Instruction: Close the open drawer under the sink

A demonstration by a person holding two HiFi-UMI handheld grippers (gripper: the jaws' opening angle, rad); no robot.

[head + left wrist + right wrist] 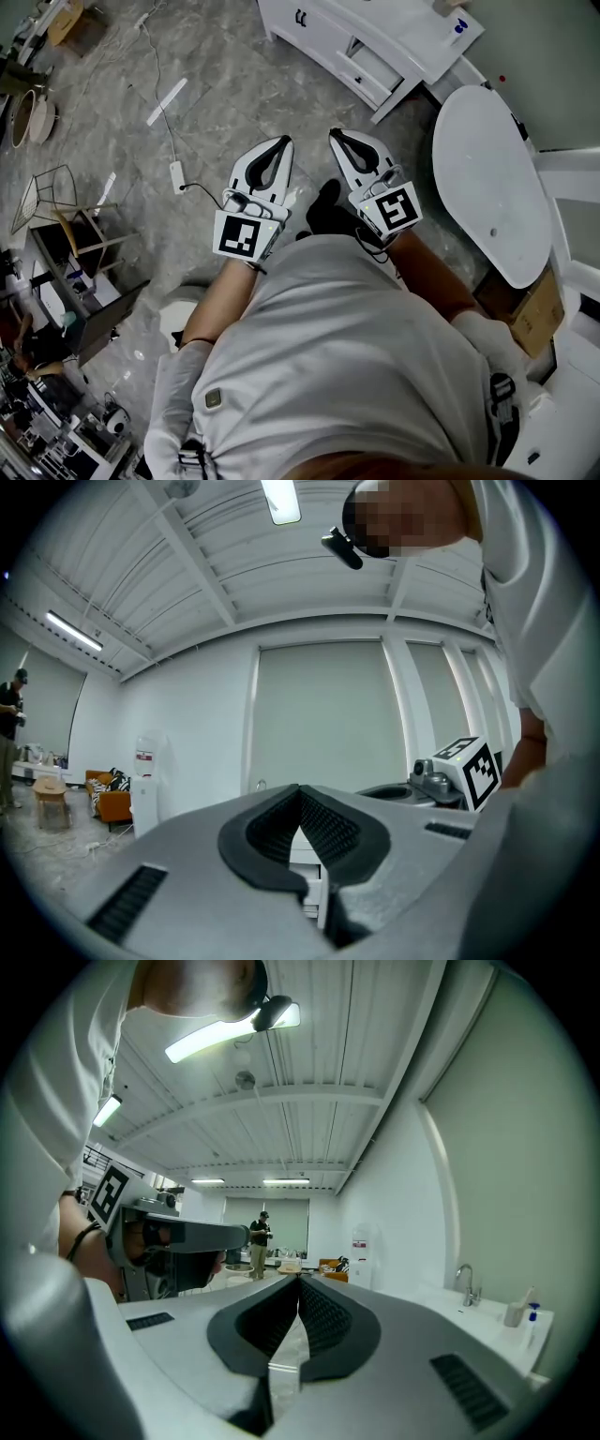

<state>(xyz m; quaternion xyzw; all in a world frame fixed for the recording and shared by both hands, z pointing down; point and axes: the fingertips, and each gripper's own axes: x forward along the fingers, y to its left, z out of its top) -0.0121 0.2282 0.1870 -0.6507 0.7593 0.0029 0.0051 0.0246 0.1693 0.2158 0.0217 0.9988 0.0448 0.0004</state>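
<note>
1 drawer (372,66) stands pulled out of the front of the white sink cabinet (314,33). It is at the top of the head view, ahead of the person and well apart from both grippers. The picture's edge cuts off the far end of the cabinet. What lies in the drawer is too small to tell. In the left gripper view only a sliver of white drawer fronts shows, through the gap below the pads.

2 grippers are held side by side and level, each carrying 1 marker cube (246,234). The left gripper (284,141) has its jaws together at the tips with nothing between them. The right gripper (336,134) is likewise closed and empty.

At the rim of the right gripper view the bench (487,1321) over the cabinet carries 1 tap (464,1283) and 2 bottles (521,1312), all small and warped. 1 distant person (260,1241) stands far down the room.

On the grey floor (216,103) lies 1 white cable (161,84) ending in 1 power block (178,174). At the right are 1 white oval top (492,187), whose kind I cannot tell, and 1 cardboard box (536,314) partly hidden beneath it. The wearer's torso hides the floor underfoot.
</note>
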